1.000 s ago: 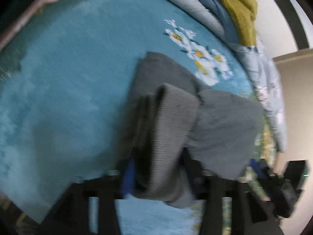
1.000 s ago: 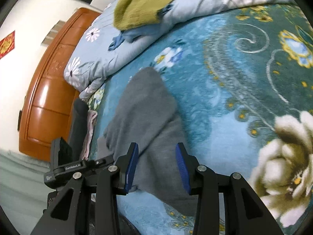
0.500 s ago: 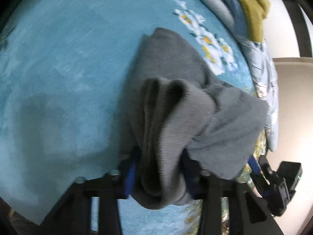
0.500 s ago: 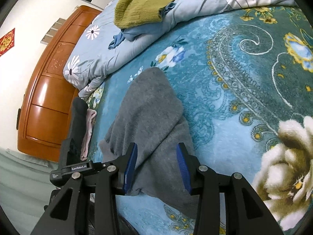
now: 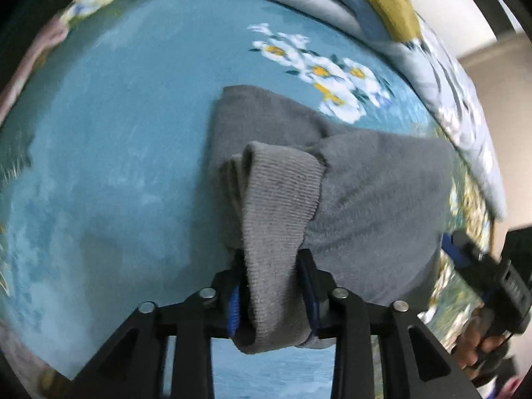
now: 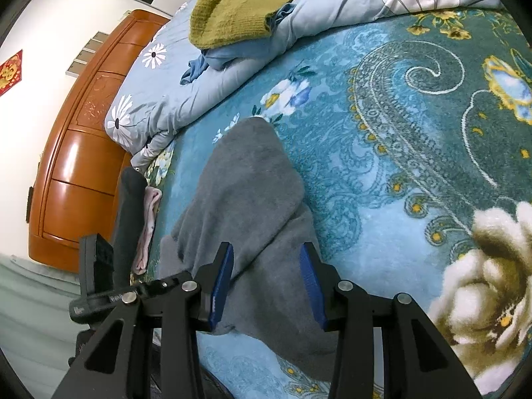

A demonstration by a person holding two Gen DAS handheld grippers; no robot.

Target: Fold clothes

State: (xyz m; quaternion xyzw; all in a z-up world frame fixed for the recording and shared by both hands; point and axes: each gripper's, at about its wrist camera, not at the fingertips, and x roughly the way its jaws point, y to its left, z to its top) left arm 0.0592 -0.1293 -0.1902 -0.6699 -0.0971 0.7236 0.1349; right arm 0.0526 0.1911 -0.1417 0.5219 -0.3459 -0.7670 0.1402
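Note:
A grey fleece garment [image 5: 375, 193] lies partly folded on the teal floral bedspread [image 5: 116, 139]. My left gripper [image 5: 271, 289] is shut on its ribbed grey hem [image 5: 276, 199], which bunches between the fingers. In the right wrist view the same garment [image 6: 246, 193] stretches away from me. My right gripper [image 6: 266, 286] is open, its blue pads on either side of the garment's near edge without pinching it. The right gripper and the hand holding it also show at the left wrist view's right edge [image 5: 482, 286].
A rumpled grey-blue floral quilt [image 6: 332, 10] with a mustard knit sweater [image 6: 242, 6] and a blue garment [image 6: 229, 56] on it lies at the far side. An orange wooden headboard [image 6: 83, 153] stands at left. A pink cloth [image 6: 148, 226] lies at the bed edge.
My left gripper has moved back with the ribbed hem, and the fold now lies lower over the garment. My right gripper has stayed open over the near edge, shifting slightly.

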